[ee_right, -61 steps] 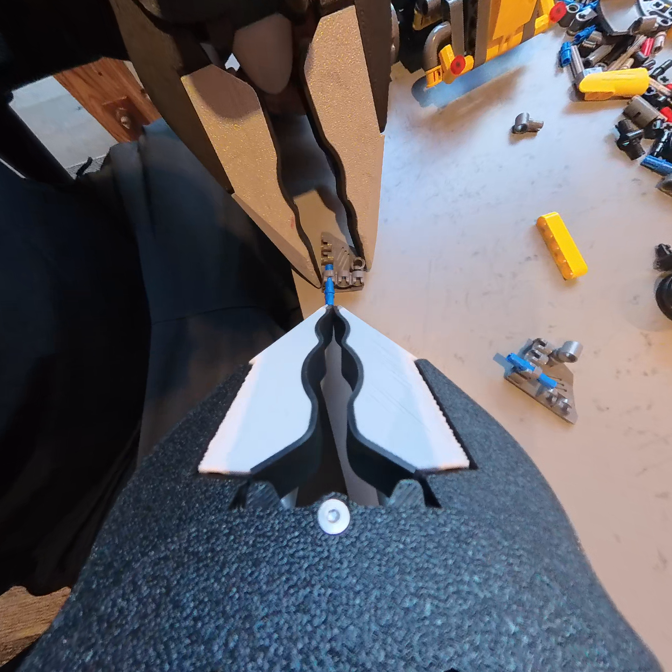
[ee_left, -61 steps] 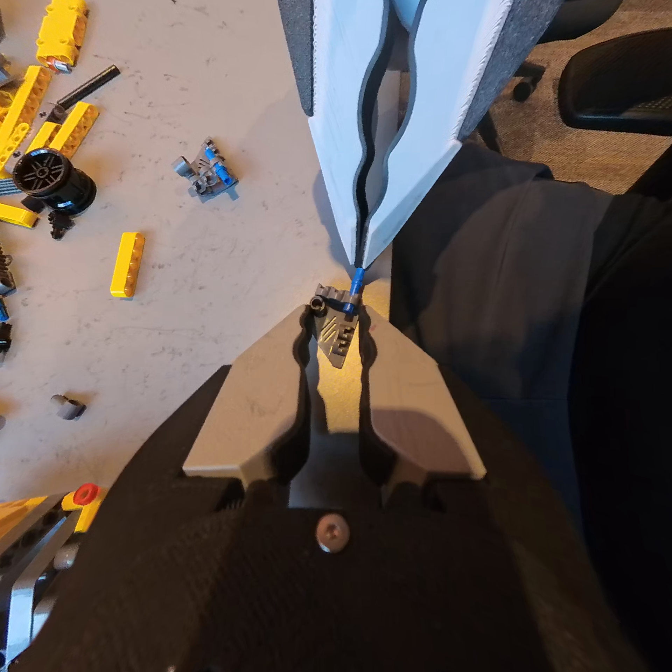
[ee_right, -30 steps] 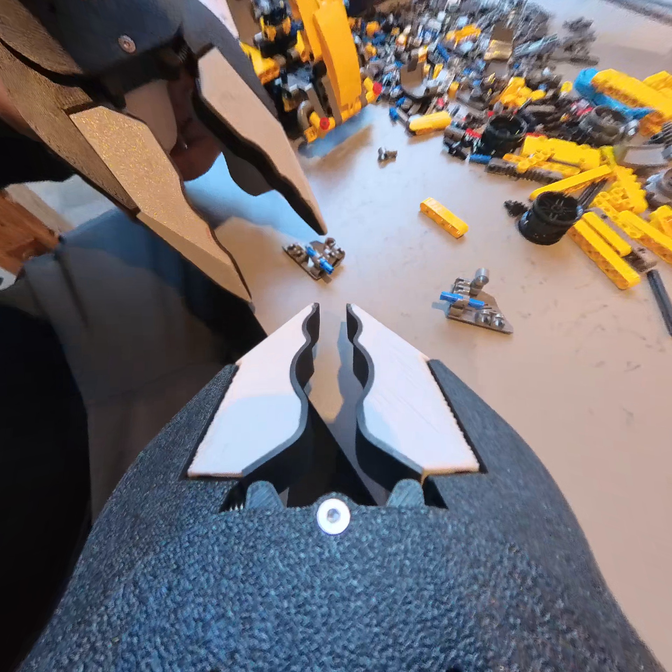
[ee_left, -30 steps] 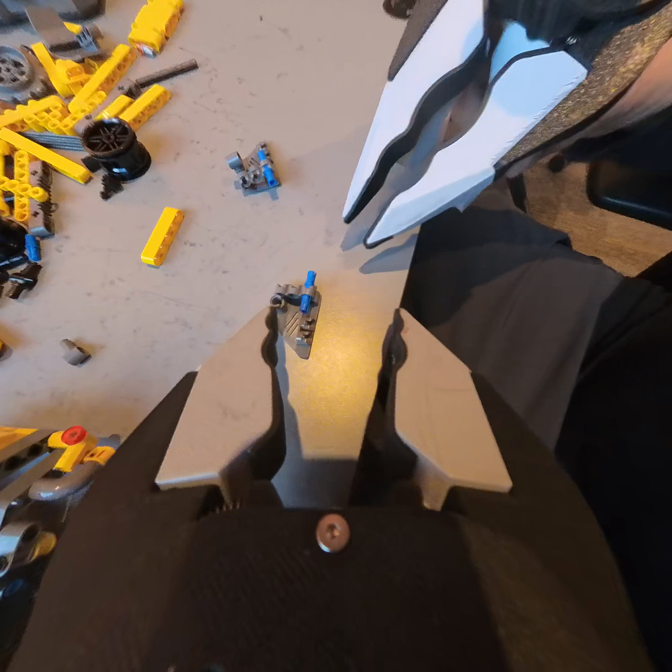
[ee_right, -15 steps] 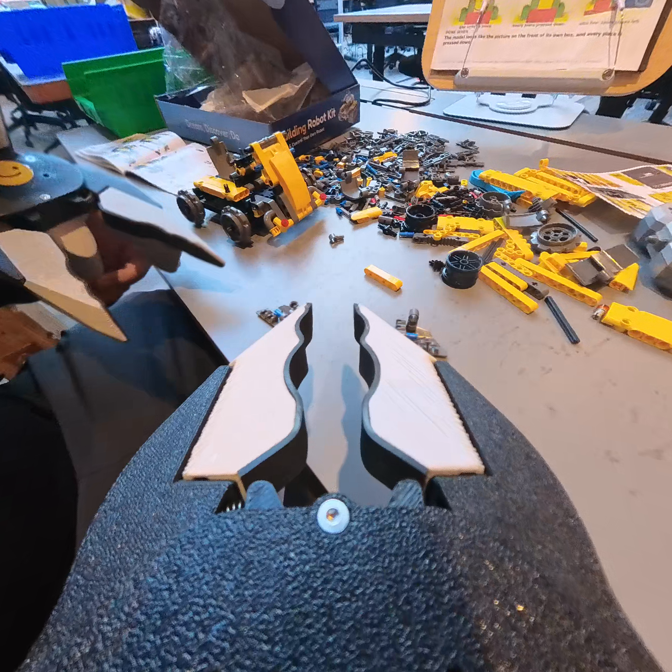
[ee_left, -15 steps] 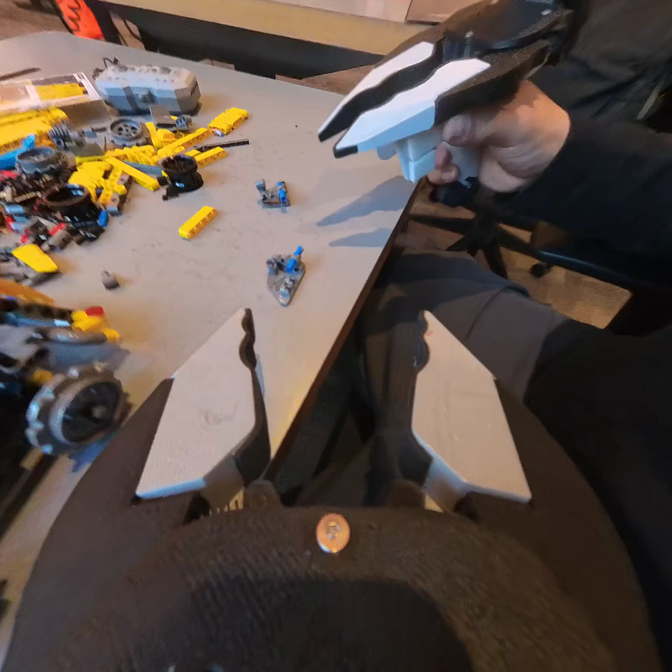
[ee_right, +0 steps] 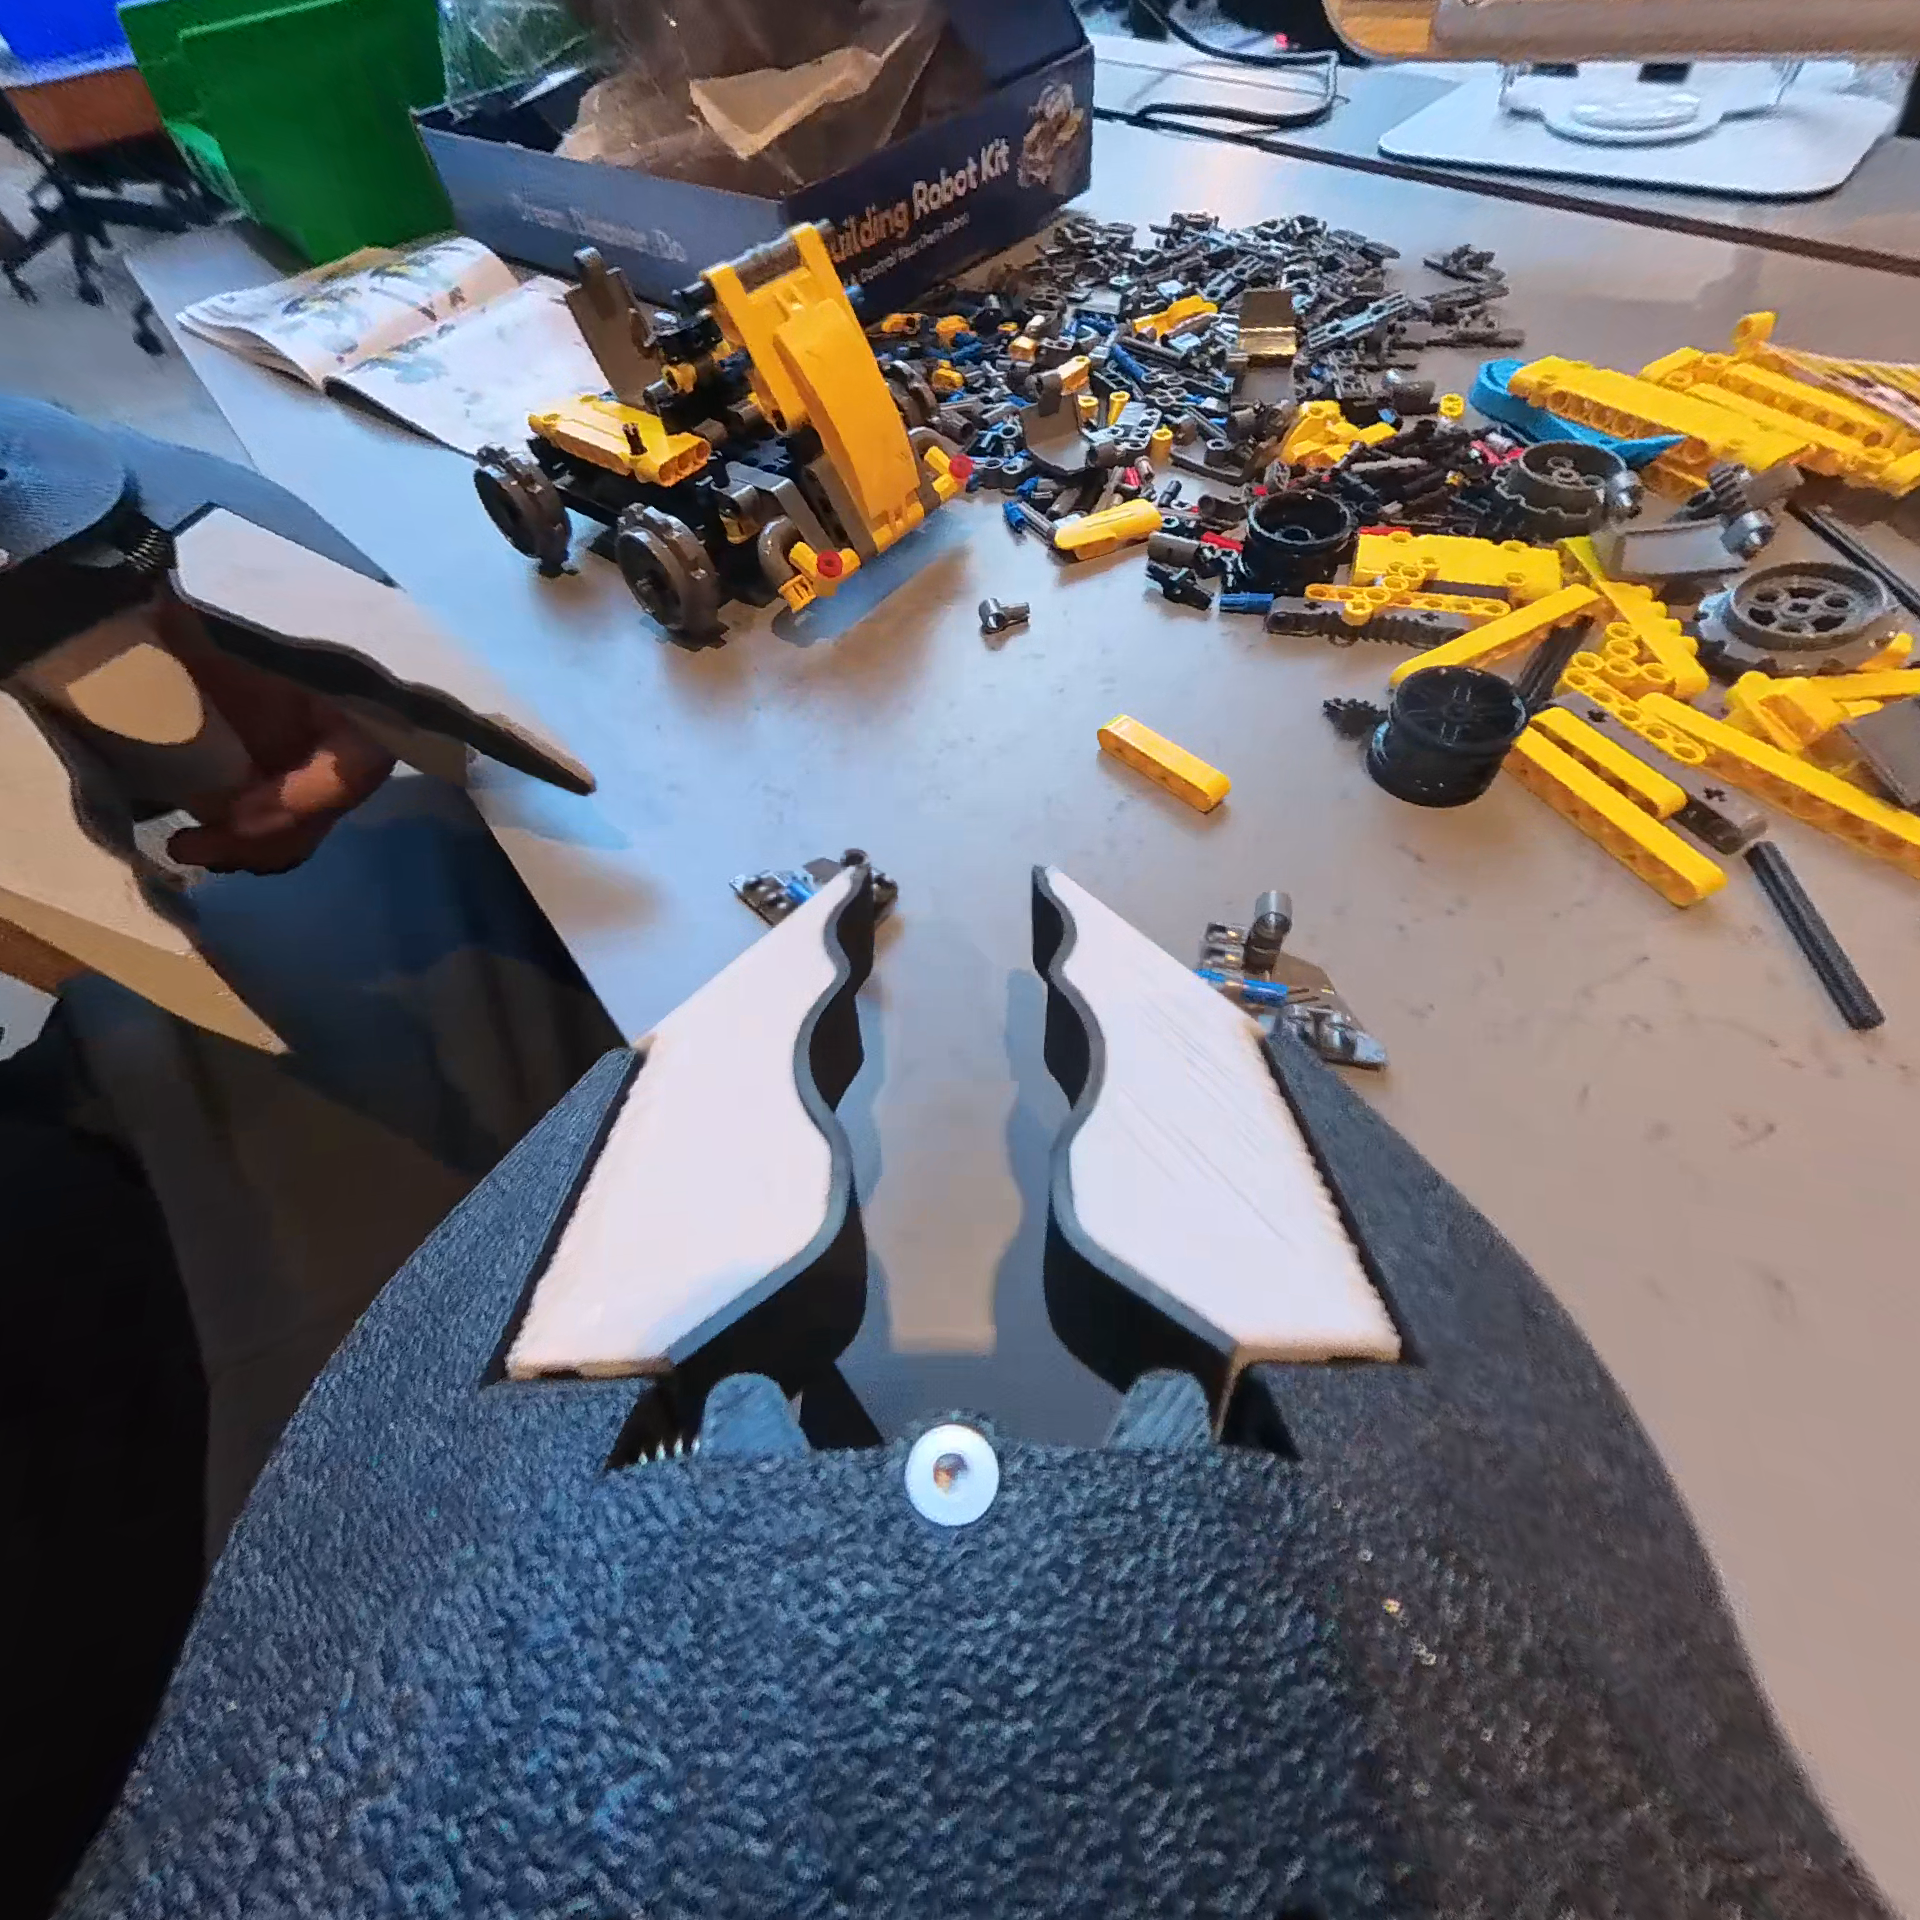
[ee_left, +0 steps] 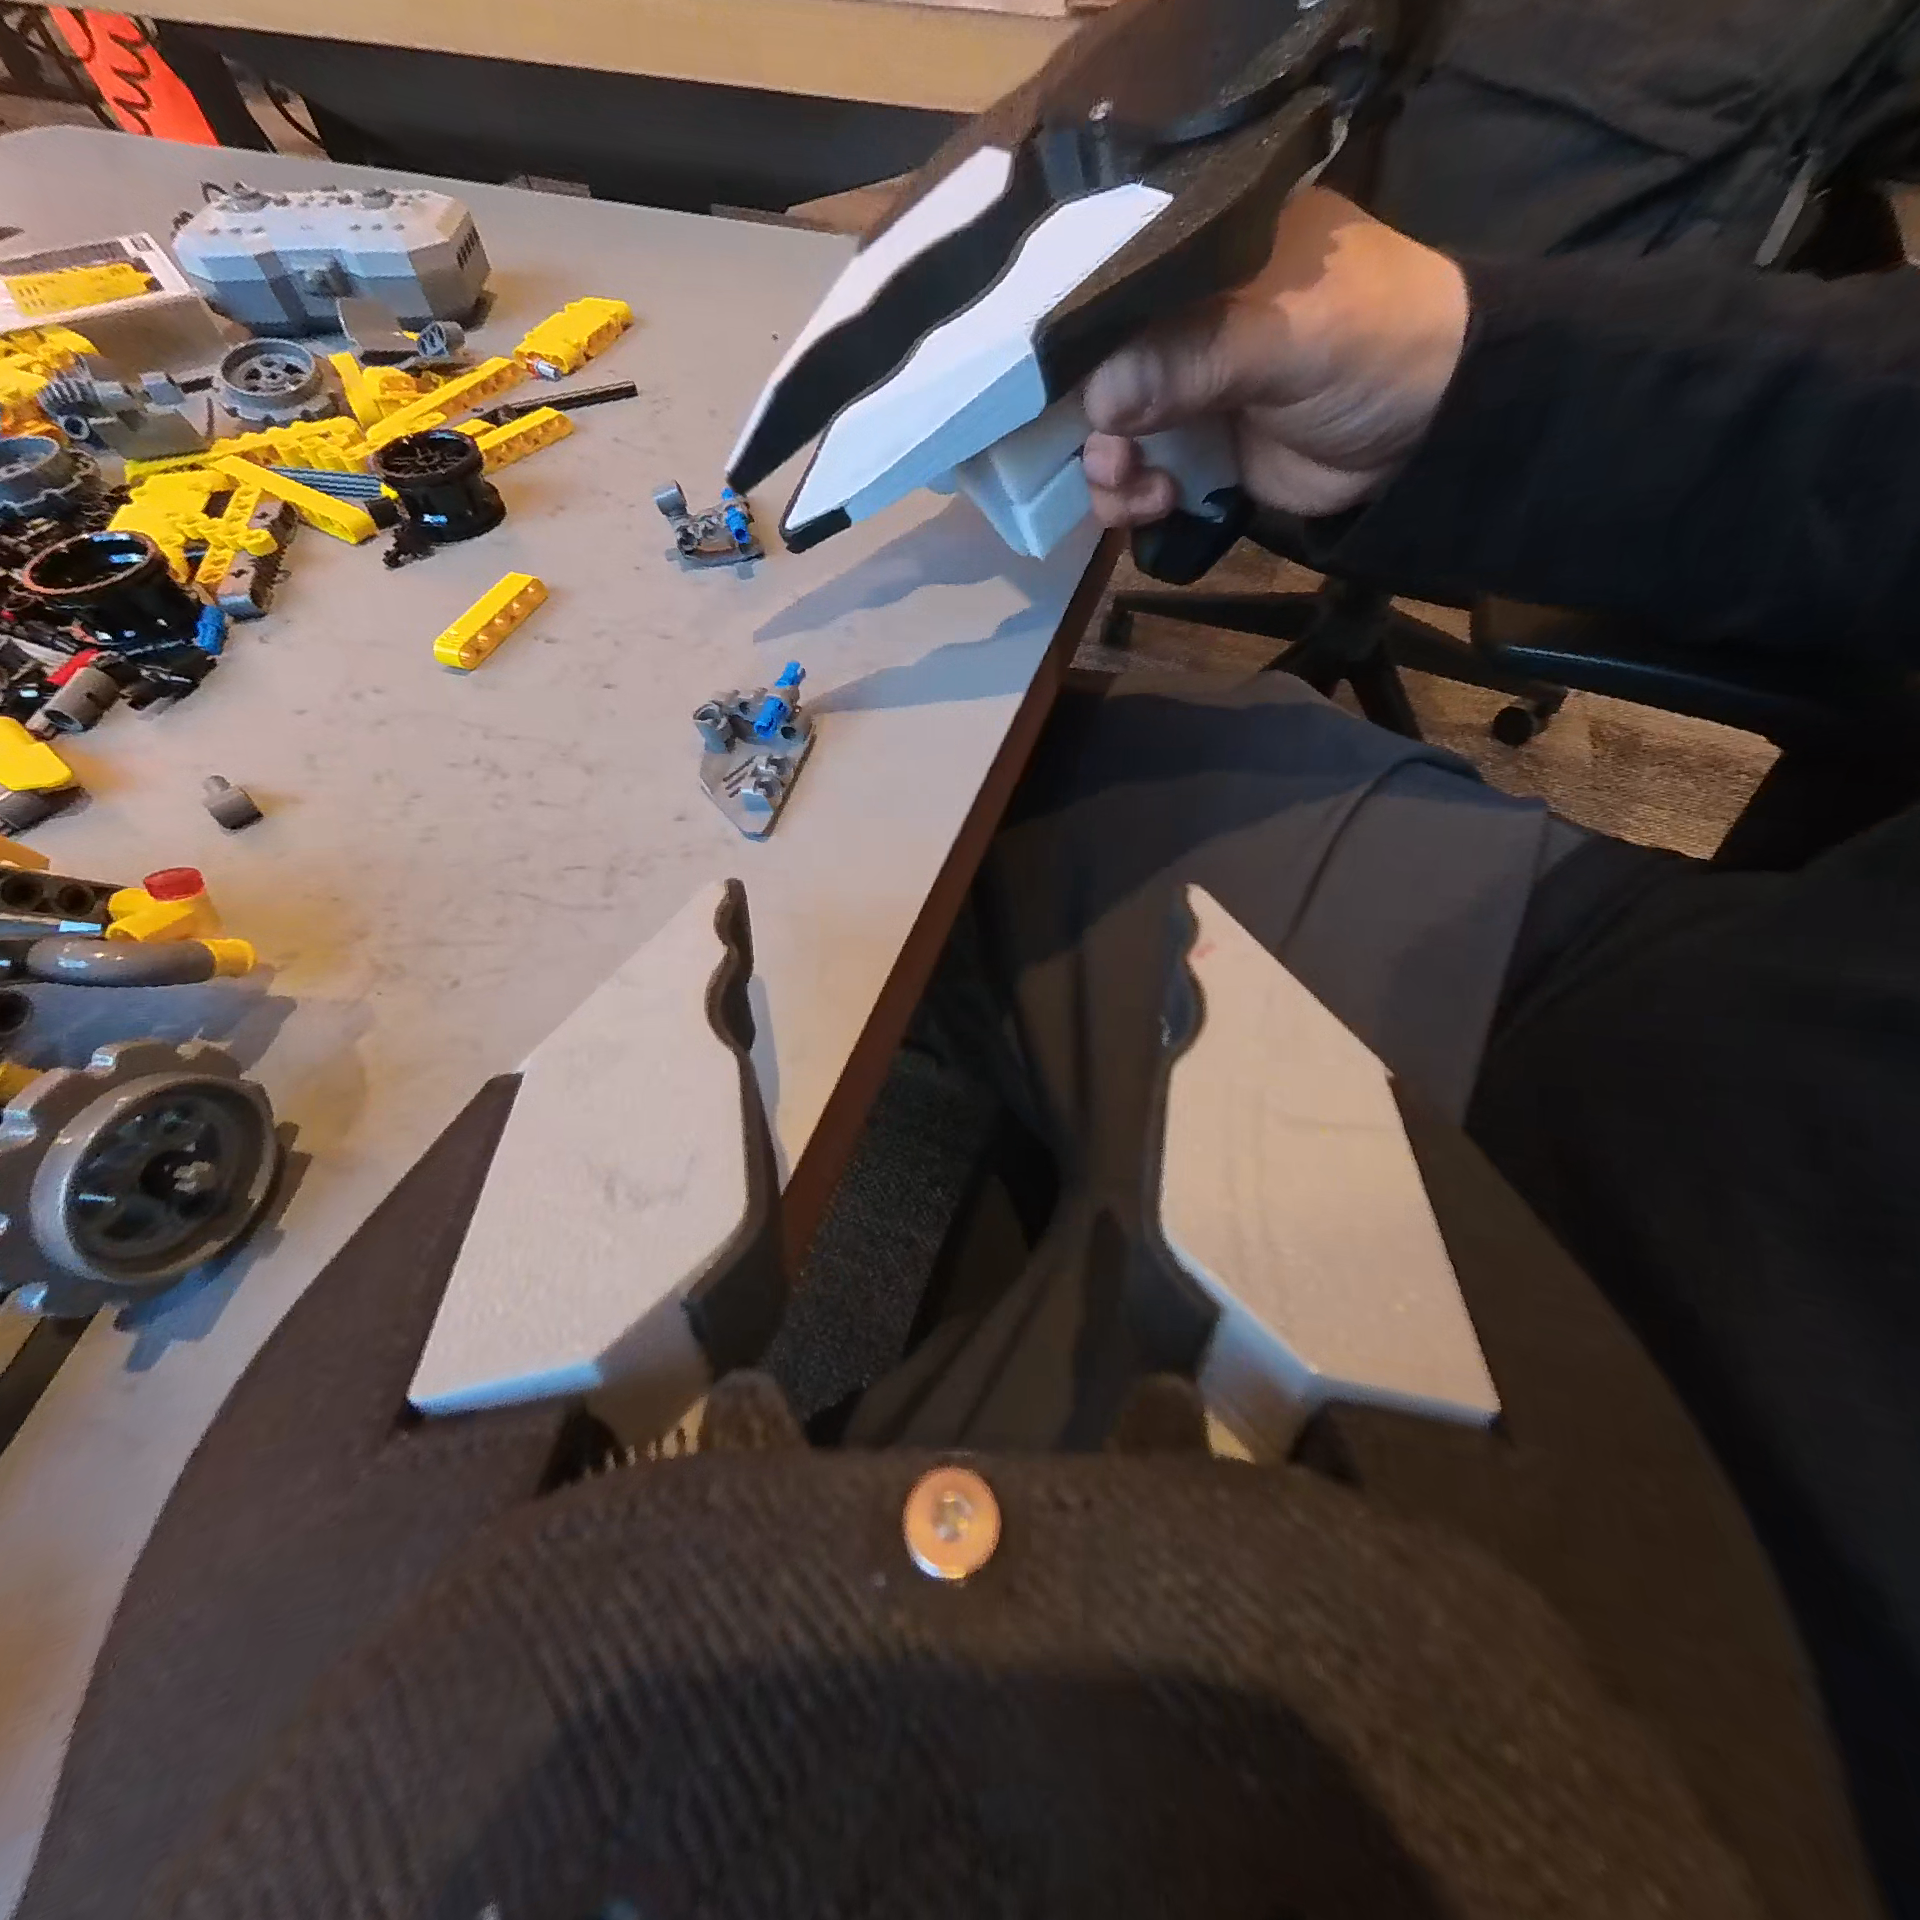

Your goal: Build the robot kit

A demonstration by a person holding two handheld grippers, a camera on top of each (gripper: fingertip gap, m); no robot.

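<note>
A grey triangular piece with a blue pin [ee_left: 755,753] lies on the grey table [ee_left: 499,935] near its edge; in the right wrist view it [ee_right: 774,888] is partly hidden behind my right gripper's left finger. My left gripper [ee_left: 961,904] is wide open and empty, drawn back over the table edge; it also shows at the left of the right wrist view [ee_right: 431,914]. My right gripper [ee_right: 948,883] is open and empty, and in the left wrist view its tips [ee_left: 764,514] hover just beside a second grey piece with blue pins [ee_left: 712,525], also seen in the right wrist view [ee_right: 1273,977].
A yellow vehicle model [ee_right: 748,457], a dark box [ee_right: 769,208] and a booklet [ee_right: 384,322] stand at the back. Loose yellow and black parts [ee_right: 1558,644] spread to the right, with a yellow beam [ee_right: 1164,762] and a black wheel [ee_right: 1444,732]. A person's legs sit beyond the table edge [ee_left: 997,790].
Both grippers opened: the left let go of the grey piece, the right of its blue pin. The piece now lies on the table. Both drew back; the right moved beside the second piece.
</note>
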